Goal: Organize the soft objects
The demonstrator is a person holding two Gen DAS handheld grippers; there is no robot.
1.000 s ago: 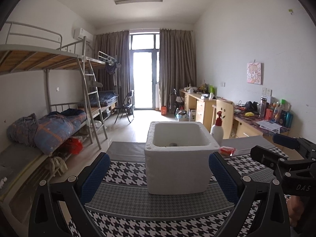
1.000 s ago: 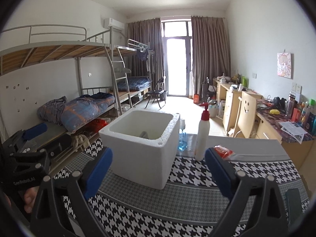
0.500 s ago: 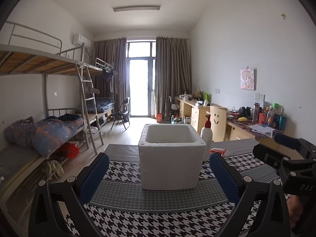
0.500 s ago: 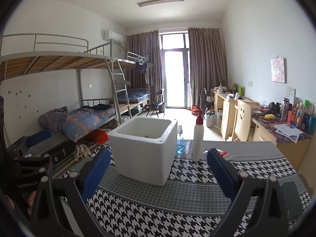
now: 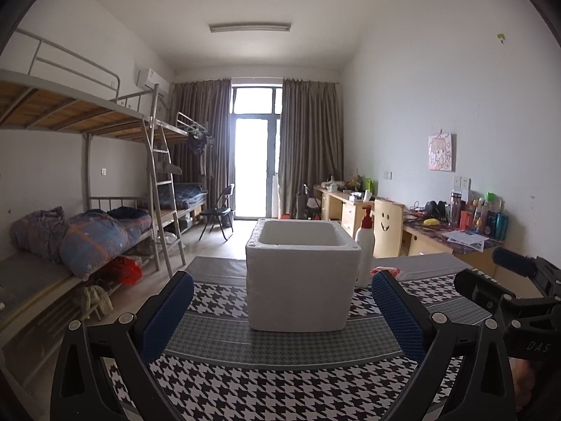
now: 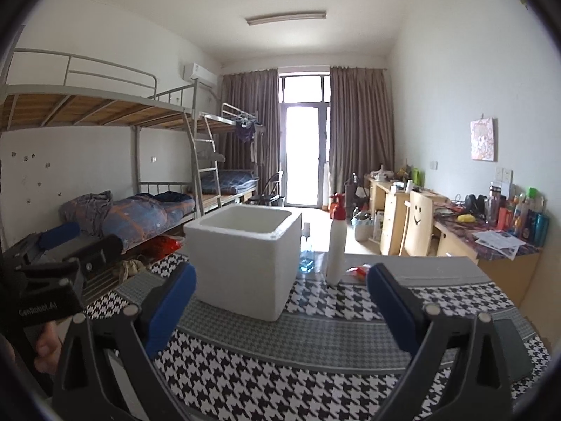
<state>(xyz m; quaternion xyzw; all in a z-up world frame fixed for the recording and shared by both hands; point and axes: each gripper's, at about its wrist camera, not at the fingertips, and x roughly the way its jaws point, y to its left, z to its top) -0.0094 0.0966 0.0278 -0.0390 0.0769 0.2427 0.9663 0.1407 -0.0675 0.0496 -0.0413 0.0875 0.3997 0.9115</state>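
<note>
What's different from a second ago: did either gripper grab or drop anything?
No grab, no release. Both cameras now sit lower, so the foam box interior is out of sight. Left gripper and right gripper stayed open and empty; the box, pump bottle and red packet have not moved.

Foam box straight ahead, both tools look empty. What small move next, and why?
Probably bring the right tool forward toward the small red item beside the pump bottle, since it is the only loose piece visible on the checked cloth. Both tools are open and hold nothing, and the foam box stands open-topped nearby.
</note>
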